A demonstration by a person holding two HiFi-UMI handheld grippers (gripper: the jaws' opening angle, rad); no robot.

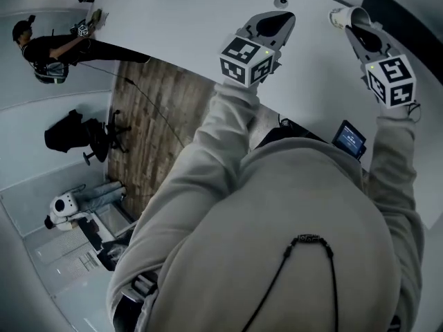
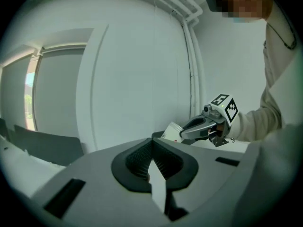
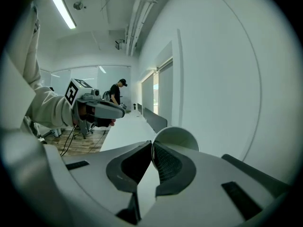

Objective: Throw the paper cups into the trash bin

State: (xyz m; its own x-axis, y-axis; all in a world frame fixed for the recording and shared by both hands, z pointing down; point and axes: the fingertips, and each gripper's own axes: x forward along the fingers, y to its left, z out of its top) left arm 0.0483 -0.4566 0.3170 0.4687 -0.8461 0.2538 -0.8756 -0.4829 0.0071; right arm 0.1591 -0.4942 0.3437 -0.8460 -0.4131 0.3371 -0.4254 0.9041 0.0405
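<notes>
A paper cup [image 3: 178,136] is being pinched by its rim between the closed jaws of the right gripper [image 3: 152,145] and is being held on its side, in the air, over the far side of the white table [image 1: 180,40]. The left gripper [image 2: 152,146] is being held over the same table, its jaws pressed together with nothing between them.

Open white table [image 1: 180,26] ahead, wall [image 3: 227,79] alongside
</notes>
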